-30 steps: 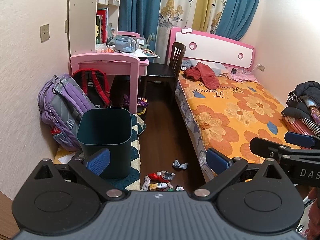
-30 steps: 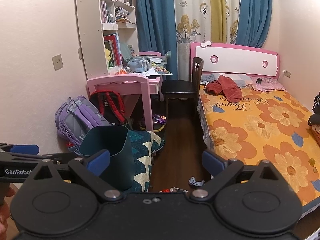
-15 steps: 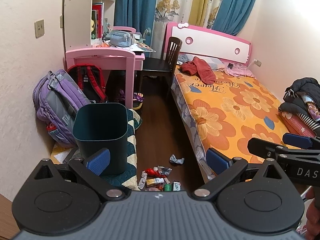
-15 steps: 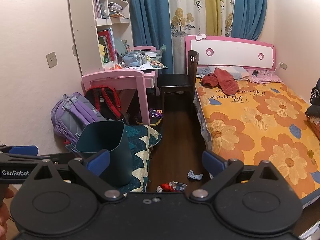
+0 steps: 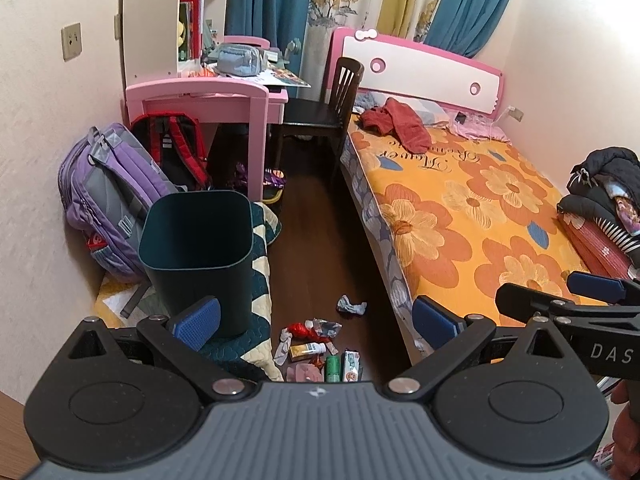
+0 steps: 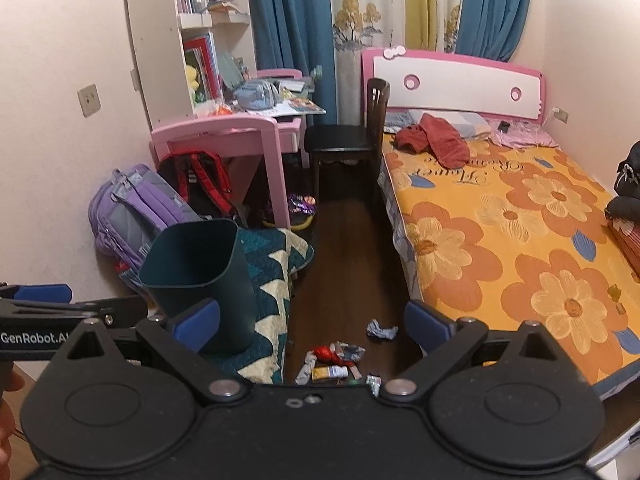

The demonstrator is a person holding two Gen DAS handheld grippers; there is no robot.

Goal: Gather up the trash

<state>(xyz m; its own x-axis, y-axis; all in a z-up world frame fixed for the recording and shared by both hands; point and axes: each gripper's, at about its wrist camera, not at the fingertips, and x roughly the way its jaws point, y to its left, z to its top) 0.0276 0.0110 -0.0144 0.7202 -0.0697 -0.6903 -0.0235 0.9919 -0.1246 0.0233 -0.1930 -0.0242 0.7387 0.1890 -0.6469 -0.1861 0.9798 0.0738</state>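
Scattered trash [image 5: 316,346] lies on the dark wood floor between the quilt and the bed: a red wrapper [image 6: 326,353], a small yellow box [image 5: 306,351], a green tube [image 5: 332,368] and a crumpled grey-blue paper [image 5: 351,306] a little farther off. A dark teal bin [image 5: 198,252] stands empty and upright on the quilt, left of the trash. My left gripper [image 5: 316,320] hovers open above the trash with nothing between its fingers. My right gripper [image 6: 312,320] is also open and empty, held high over the same pile [image 6: 334,362]. Each gripper shows at the edge of the other's view.
A bed with an orange flowered cover [image 5: 472,216] fills the right side, with dark clothes [image 5: 604,184] on it. A pink desk [image 5: 208,100], a dark chair [image 5: 320,112], a purple backpack [image 5: 108,196] and a red-black backpack [image 5: 176,148] crowd the left. A patchwork quilt [image 6: 276,276] lies beneath the bin.
Both grippers have tilted downward and moved forward, so more of the trash pile on the floor shows now. Both stay open.
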